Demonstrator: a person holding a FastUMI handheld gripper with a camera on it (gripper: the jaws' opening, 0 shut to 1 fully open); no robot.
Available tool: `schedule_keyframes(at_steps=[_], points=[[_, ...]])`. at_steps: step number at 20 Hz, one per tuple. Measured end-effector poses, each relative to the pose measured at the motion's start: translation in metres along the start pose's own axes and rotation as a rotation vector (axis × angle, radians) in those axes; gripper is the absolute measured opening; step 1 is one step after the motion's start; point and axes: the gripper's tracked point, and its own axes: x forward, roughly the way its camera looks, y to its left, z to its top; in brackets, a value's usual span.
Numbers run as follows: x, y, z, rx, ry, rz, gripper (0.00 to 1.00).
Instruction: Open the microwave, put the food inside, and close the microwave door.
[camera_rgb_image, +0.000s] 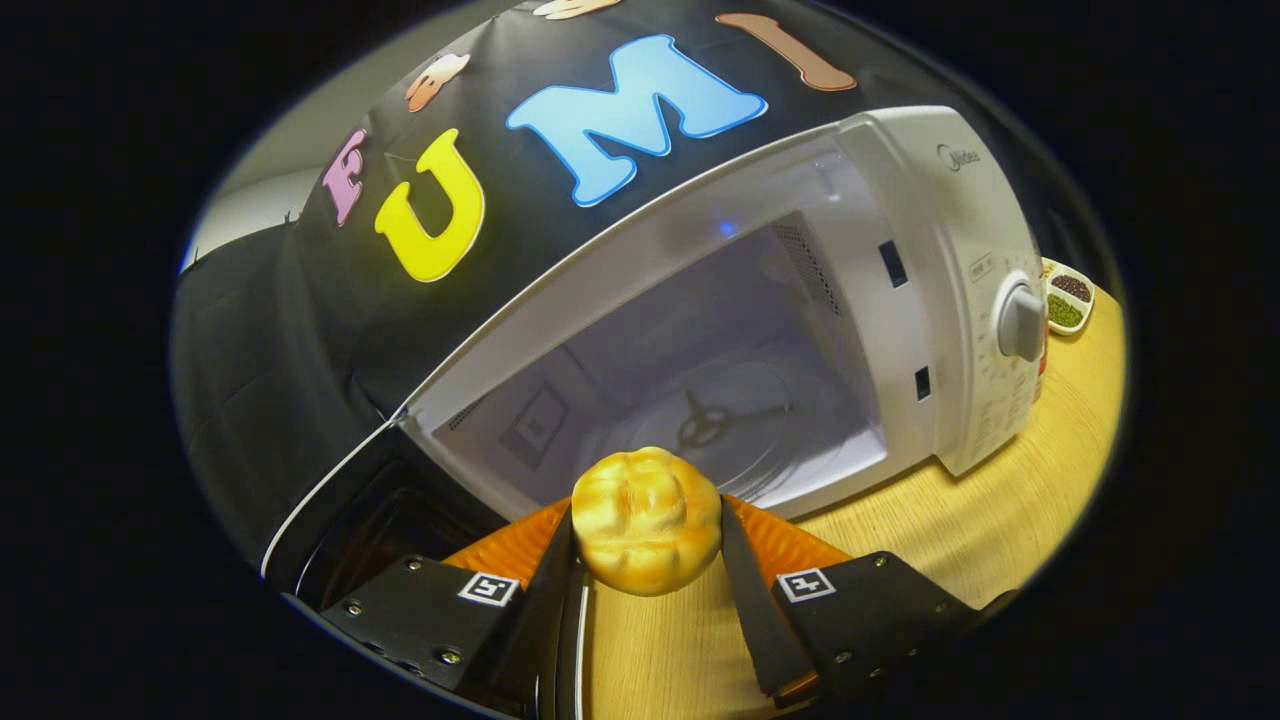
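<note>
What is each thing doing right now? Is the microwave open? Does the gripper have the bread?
Microwave: open, nothing inside but its glass plate.
Door: swung wide open, beside the gripper.
Bun: held between the fingers, just in front of the opening, not yet inside.
Gripper: shut on the bun.
Knob: setting cannot be told.
Dish: on the table beyond the microwave, filled.
</note>
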Motion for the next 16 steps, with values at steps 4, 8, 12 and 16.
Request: schedule_keyframes(at_steps=[4,8,12,16], points=[[0.028,-0.008,0.004,0.043,-0.025,-0.016,0.79],[0.050,-0.012,0.002,0.021,-0.034,-0.035,0.79],[0.064,-0.026,-0.001,-0.018,-0.039,-0.092,0.79],[0.065,-0.027,0.003,-0.042,-0.064,-0.114,0.91]])
